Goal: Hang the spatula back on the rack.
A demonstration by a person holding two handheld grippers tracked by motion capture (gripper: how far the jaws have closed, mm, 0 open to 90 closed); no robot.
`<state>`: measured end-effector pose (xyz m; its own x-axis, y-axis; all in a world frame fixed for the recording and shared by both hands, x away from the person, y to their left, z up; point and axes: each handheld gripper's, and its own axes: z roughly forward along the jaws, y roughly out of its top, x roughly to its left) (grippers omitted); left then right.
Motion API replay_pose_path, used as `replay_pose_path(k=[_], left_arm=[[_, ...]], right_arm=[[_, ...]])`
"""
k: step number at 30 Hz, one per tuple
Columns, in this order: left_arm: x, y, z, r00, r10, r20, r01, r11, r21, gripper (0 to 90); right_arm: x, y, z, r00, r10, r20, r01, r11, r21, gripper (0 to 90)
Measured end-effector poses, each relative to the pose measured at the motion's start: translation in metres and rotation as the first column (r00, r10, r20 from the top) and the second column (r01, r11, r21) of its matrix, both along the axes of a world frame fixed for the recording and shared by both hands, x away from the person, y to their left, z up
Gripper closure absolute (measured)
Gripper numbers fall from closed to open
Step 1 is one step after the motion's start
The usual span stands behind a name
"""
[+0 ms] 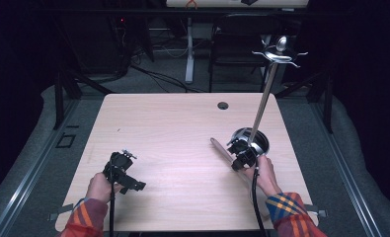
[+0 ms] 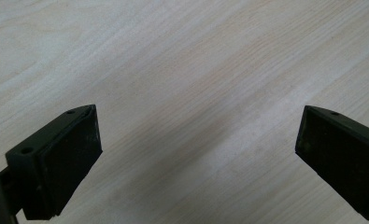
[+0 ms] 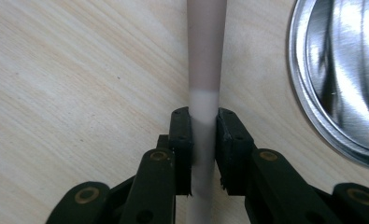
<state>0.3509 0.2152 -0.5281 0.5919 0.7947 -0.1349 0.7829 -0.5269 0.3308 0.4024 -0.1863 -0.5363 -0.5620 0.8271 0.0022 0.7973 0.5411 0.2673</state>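
Gripping a pale rod (image 3: 204,98) near its lower end, the right tongs (image 3: 203,149) are clamped on it, one pad pressed to each side, with no gap showing in the right gripper view. In the high view the rod (image 1: 221,149) lies flat on the tabletop (image 1: 173,128), running from the right tongs (image 1: 242,157) toward ten o'clock. Across at nine o'clock from them, the left tongs (image 1: 125,170) rest low on the wood, and the left gripper view shows their jaws spread wide over bare tabletop with nothing between.

Just beyond the right tongs, at one o'clock, sits a shiny steel bowl (image 1: 254,140), its rim (image 3: 313,112) close beside the rod. A long-handled metal utensil (image 1: 266,89) stands in it, leaning away toward twelve o'clock.

The hold sits near one end, so I judge that lifting could let the long free end sag or twist in the pads. Swinging it toward the bowl could knock the leaning utensil, tipping it out or shoving the bowl.
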Motion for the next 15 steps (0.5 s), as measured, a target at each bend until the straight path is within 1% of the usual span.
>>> replay_pose_path(k=[1, 2, 3, 4, 5, 6, 7, 11, 13, 14, 15], left_arm=[[0.000, 0.000, 0.000, 1.0000, -0.001, 0.000, 0.001, 1.0000, 0.000, 0.0], [0.000, 0.000, 0.000, 1.0000, 0.000, -0.001, 0.000, 1.0000, 0.000, 0.1], [0.000, 0.000, 0.000, 1.0000, -0.003, -0.001, 0.003, 1.0000, 0.000, 0.1], [0.000, 0.000, 0.000, 1.0000, -0.004, -0.002, 0.004, 1.0000, 0.000, 0.1], [0.000, 0.000, 0.000, 1.0000, -0.004, -0.002, 0.004, 1.0000, 0.000, 0.1], [0.000, 0.000, 0.000, 1.0000, -0.005, -0.002, 0.005, 1.0000, 0.000, 0.1], [0.000, 0.000, 0.000, 1.0000, -0.002, -0.001, 0.002, 1.0000, -0.002, 0.1], [0.000, -0.001, 0.000, 1.0000, -0.001, -0.004, 0.001, 1.0000, -0.002, 0.1], [0.000, -0.001, 0.000, 1.0000, -0.009, -0.005, 0.009, 1.0000, 0.000, 0.1], [0.000, -0.001, 0.000, 1.0000, -0.008, -0.004, 0.008, 1.0000, -0.001, 0.1], [0.000, -0.001, 0.000, 1.0000, -0.008, -0.004, 0.008, 1.0000, -0.001, 0.1]], right_arm=[[0.000, -0.001, 0.003, 1.0000, 0.008, -0.004, -0.008, 1.000, -0.004, 77.5], [-0.002, -0.002, 0.004, 0.9999, -0.002, 0.014, 0.002, 1.000, 0.023, 77.5], [-0.003, -0.002, 0.006, 0.9998, -0.003, 0.018, 0.003, 1.000, 0.022, 77.5], [-0.005, -0.003, 0.008, 0.9995, -0.004, 0.030, 0.003, 0.999, 0.034, 77.5], [-0.005, -0.005, 0.012, 0.9996, 0.011, 0.027, -0.011, 1.000, 0.027, 77.5], [-0.007, -0.005, 0.013, 0.9989, -0.002, 0.046, -0.001, 0.999, 0.054, 77.5], [-0.008, -0.007, 0.016, 0.9986, 0.012, 0.051, -0.015, 0.999, 0.049, 77.4], [-0.014, -0.011, 0.025, 0.9954, 0.011, 0.095, -0.020, 0.995, 0.093, 77.4], [-0.016, -0.012, 0.029, 0.9940, 0.014, 0.108, -0.025, 0.995, 0.097, 77.4], [-0.018, -0.012, 0.030, 0.9931, 0.002, 0.117, -0.017, 0.992, 0.123, 77.5], [-0.019, -0.015, 0.034, 0.9917, 0.012, 0.128, -0.027, 0.993, 0.112, 77.4]])
